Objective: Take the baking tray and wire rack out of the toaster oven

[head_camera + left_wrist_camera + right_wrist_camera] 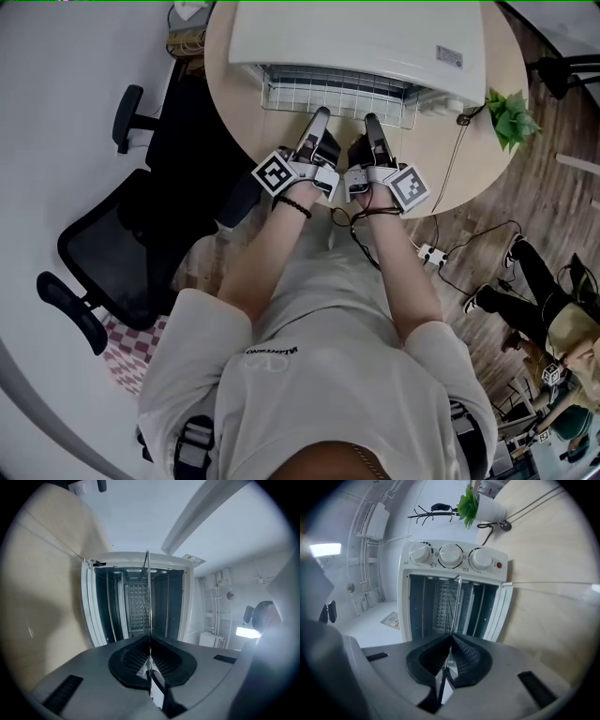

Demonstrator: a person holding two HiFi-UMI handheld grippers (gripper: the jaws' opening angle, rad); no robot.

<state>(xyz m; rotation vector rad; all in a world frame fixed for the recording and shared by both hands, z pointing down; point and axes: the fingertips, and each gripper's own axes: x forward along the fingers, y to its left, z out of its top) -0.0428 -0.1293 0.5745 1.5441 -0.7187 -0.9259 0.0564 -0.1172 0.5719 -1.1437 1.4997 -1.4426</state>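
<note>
While partway out of the toaster oven (pixel 356 33), wire rack (pixel 300 90) fast in left claw (pixel 321 118) and right claw (pixel 371 123).

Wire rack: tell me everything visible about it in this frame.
The wire rack is a thin grid of silvery metal wires. It lies level and sticks partway out of the open front of the white toaster oven, its rear inside. The left tool and right tool are each shut on its front edge, side by side near the middle; both gripper views show it edge-on, a thin line between the jaws.
</note>
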